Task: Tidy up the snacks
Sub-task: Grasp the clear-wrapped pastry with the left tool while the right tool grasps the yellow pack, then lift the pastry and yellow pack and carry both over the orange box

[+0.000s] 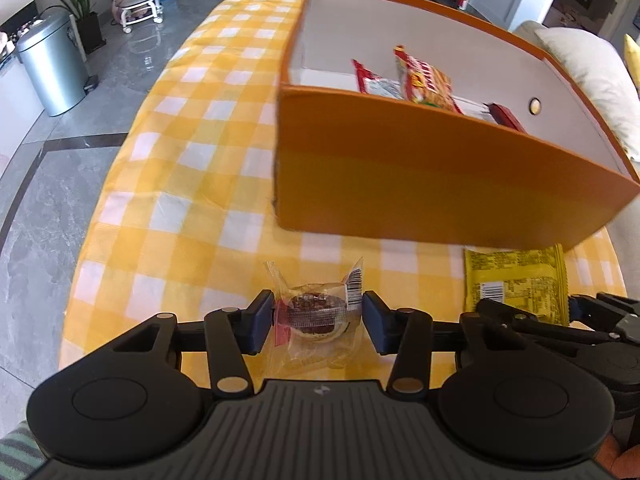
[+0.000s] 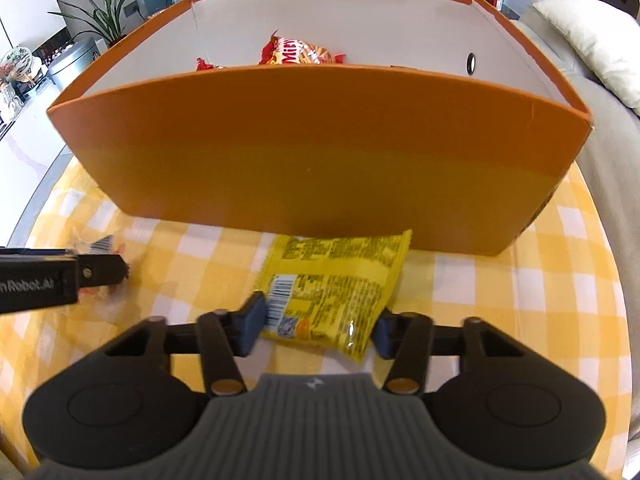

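A small chocolate cake in a clear wrapper point(image 1: 314, 312) lies on the yellow checked tablecloth point(image 1: 192, 184), and my left gripper point(image 1: 317, 320) is shut on it, both blue pads against the wrapper's sides. To its right, my right gripper point(image 2: 320, 320) is shut on the near end of a yellow snack packet point(image 2: 336, 276), whose far end rests against the orange box point(image 2: 280, 140). The box stands just beyond both grippers with several red snack packets point(image 2: 300, 52) inside. The left wrist view also shows the yellow packet point(image 1: 516, 280), the box point(image 1: 400, 184) and the packets inside point(image 1: 424, 76).
The tablecloth's left edge drops to a grey tiled floor point(image 1: 48, 208). A metal bin point(image 1: 52, 68) and a potted plant point(image 1: 80, 0) stand beyond it. A pale sofa with a cushion point(image 1: 592, 64) lies behind the box on the right.
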Available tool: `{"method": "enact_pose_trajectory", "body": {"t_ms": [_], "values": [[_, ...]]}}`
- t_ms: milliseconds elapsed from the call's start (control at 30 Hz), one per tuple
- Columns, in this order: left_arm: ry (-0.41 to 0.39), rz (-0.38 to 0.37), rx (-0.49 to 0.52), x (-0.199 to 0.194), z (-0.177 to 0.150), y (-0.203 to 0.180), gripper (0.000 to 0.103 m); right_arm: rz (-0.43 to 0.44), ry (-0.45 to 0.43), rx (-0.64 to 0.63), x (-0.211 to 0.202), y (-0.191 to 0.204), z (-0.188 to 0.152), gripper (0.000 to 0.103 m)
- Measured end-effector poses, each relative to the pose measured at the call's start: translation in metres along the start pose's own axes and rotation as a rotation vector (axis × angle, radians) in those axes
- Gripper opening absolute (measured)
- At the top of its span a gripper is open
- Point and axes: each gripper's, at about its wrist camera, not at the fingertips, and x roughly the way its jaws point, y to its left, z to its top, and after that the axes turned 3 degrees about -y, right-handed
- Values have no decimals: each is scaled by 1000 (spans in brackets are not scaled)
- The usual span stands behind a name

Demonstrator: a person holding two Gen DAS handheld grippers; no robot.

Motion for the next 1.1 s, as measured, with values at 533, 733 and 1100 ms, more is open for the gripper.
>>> {"method": "enact_pose_trajectory", "body": {"t_ms": [533, 733, 1100], "values": [[-53, -51, -8, -41, -11, -14, 53, 24, 21, 39, -39, -9, -21, 10], [-93, -80, -24, -65, -11, -16, 53, 47, -19, 53, -67, -9, -21, 10], [-201, -123, -18, -106, 4, -21, 53, 85, -138, 37, -121, -4, -10, 10]]}}
